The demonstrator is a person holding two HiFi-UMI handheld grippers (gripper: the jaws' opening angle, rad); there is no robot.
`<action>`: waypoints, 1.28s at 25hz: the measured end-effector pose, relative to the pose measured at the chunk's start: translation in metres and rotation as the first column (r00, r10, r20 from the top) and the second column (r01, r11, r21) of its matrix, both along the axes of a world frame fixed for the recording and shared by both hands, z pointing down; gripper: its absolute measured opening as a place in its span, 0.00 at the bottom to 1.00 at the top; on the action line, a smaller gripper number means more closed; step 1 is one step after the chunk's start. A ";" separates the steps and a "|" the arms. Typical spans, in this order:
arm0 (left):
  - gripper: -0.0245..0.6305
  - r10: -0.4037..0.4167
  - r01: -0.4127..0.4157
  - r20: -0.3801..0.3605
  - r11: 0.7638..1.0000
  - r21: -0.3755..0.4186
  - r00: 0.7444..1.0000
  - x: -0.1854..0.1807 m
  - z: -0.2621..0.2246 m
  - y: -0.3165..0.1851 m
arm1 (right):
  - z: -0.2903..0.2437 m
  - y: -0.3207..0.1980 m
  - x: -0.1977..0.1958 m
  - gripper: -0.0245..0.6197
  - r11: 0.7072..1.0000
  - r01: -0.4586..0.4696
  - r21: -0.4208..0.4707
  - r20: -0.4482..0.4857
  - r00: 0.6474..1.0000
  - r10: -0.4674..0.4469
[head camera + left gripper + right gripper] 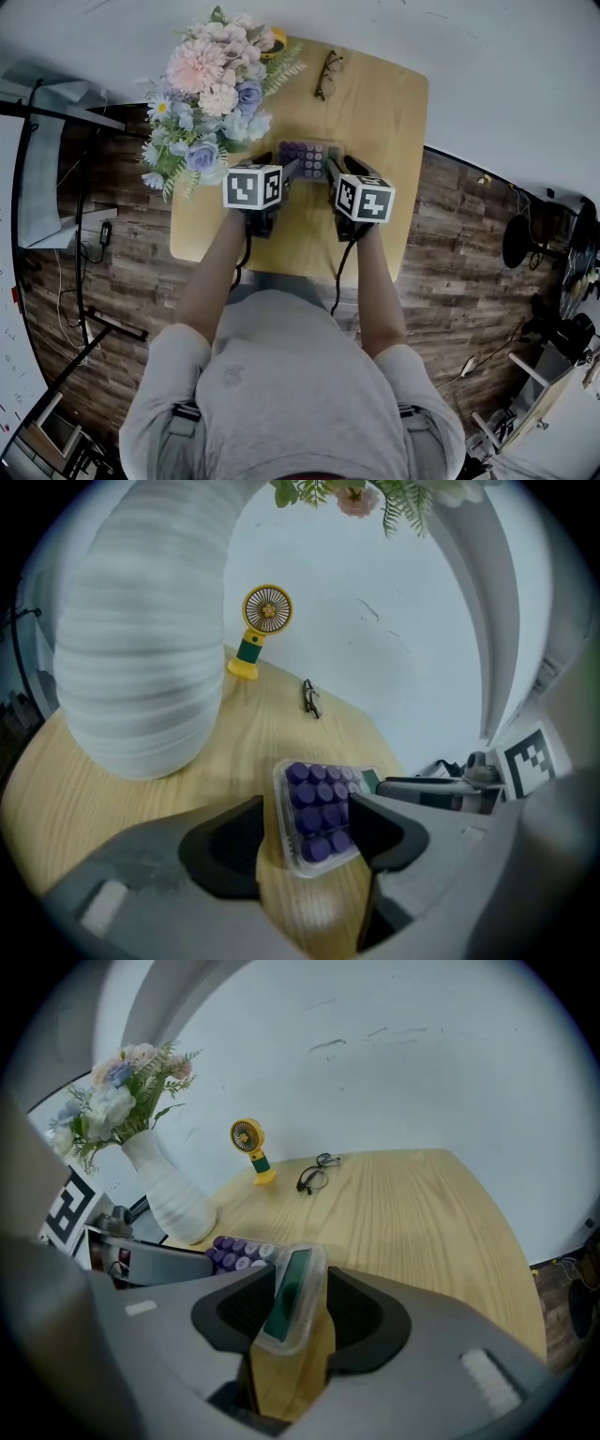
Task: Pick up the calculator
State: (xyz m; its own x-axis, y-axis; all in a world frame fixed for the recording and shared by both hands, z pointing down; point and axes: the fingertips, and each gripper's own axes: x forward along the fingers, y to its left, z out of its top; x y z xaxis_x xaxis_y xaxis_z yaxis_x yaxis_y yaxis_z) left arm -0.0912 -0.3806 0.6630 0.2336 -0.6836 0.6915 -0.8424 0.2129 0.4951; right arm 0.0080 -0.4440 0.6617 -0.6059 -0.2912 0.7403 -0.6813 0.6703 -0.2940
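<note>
The calculator (309, 157), in a clear case with purple keys and a green display, lies on the wooden table (394, 103) between the two grippers. In the left gripper view its keypad end (319, 813) sits between the jaws of my left gripper (305, 834). Bare wood shows beside the left pad, and the jaws stand wide. In the right gripper view the display end (292, 1288) stands between the jaws of my right gripper (300, 1316), with a gap on each side. In the head view the left gripper (284, 172) and right gripper (335, 175) flank the calculator.
A white ribbed vase (141, 639) of pastel flowers (202, 94) stands close on the left. A small yellow fan (251, 1147) and a pair of glasses (326, 75) lie at the table's far side. The table's right edge (506, 1260) drops to a wood floor.
</note>
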 end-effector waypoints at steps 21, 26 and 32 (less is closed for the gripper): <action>0.48 0.065 -0.066 0.062 0.998 0.009 0.996 0.011 -0.003 -0.004 | 0.003 0.005 -0.003 0.29 0.995 -0.070 -0.075 0.078 0.994 0.076; 0.48 0.076 -0.079 0.086 0.996 0.035 0.993 0.015 -0.012 -0.003 | -0.006 0.005 0.003 0.28 0.997 -0.082 -0.012 0.074 0.994 0.083; 0.48 0.089 -0.102 0.145 0.991 0.085 0.985 0.019 -0.026 -0.004 | -0.027 0.005 0.010 0.22 0.992 -0.111 0.066 0.115 0.988 0.102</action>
